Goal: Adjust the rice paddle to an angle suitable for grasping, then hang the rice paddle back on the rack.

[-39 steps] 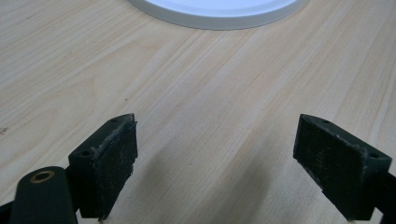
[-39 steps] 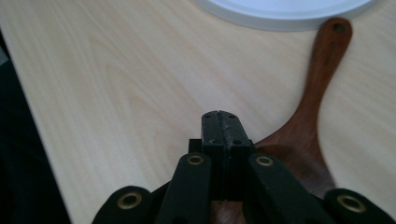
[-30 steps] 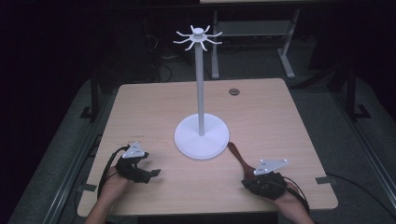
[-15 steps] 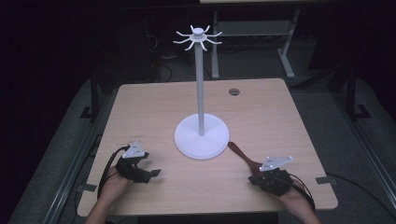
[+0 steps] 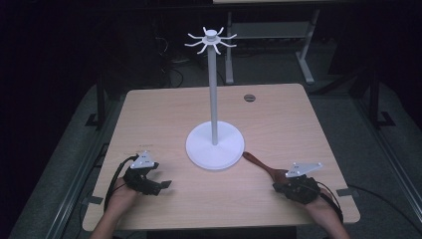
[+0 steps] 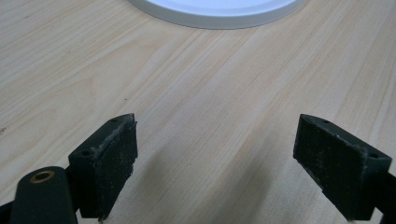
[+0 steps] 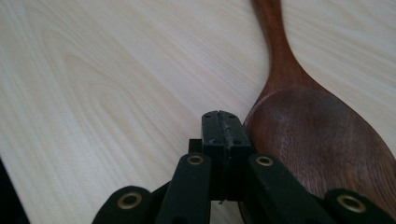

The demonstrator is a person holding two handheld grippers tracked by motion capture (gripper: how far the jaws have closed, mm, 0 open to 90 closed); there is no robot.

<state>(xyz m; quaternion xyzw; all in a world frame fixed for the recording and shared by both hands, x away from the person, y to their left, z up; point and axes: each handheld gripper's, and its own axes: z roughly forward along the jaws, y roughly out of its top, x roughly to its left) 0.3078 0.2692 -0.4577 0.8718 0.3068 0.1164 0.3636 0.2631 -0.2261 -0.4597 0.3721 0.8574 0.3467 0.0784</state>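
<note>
My right claw (image 7: 223,122) is fully closed on nothing; the spoon (image 7: 308,135) lies flat on the table (image 7: 93,84), touching its right side. I judge it light, rigid, smooth; best gripped across the narrow handle ahead.

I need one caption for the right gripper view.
Shut right gripper beside the bowl of a brown wooden spoon on the pale wooden table.
</note>
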